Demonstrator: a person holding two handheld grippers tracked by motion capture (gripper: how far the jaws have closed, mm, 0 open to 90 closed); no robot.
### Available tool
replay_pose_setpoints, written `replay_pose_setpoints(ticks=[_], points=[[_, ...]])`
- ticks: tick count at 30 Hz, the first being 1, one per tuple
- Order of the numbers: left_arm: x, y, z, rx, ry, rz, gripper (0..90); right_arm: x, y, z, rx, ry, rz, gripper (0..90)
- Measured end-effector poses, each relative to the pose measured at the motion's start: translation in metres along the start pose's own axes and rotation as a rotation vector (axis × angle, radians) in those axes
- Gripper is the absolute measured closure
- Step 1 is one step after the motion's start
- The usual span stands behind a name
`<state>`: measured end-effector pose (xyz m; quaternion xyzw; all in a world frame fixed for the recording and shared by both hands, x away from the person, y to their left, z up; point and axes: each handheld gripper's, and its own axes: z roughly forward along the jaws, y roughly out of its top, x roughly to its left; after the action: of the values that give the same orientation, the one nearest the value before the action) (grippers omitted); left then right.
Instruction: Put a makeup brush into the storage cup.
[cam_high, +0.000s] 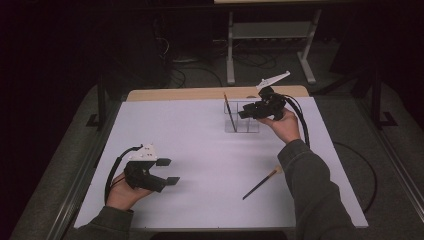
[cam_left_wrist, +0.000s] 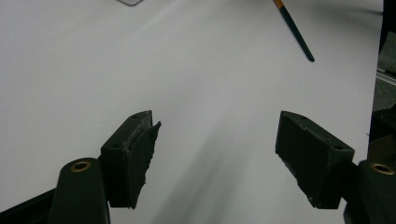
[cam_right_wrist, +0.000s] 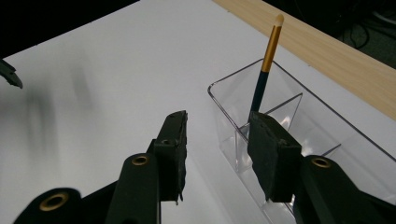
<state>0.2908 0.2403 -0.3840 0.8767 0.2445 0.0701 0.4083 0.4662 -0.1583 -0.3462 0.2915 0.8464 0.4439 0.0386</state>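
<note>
Brush (cam_high: 230, 112) standing tilted in 1 end compartment of clear divided holder (cam_high: 242, 124), pale tip up, at table's far side beside wooden edge (cam_high: 200, 93). Nearest, left gripper (cam_high: 170, 171) low over white tabletop (cam_high: 210, 150), jaws wide apart, nothing between. Farther right, 2nd brush (cam_high: 260, 184) lying flat near sleeve (cam_high: 310, 185). At far side, right gripper (cam_right_wrist: 217, 149) at holder's rim, jaws apart, clamped on nothing, brush just beyond them.
</note>
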Motion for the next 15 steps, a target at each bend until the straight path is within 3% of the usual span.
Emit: replay_pose_setpoints(ticks=[15], points=[[-0.002, 0.0, 0.001, 0.004, 0.005, -0.001, 26.6, 0.001, -0.016, -0.012, -0.018, 0.0, 0.014, 53.2]])
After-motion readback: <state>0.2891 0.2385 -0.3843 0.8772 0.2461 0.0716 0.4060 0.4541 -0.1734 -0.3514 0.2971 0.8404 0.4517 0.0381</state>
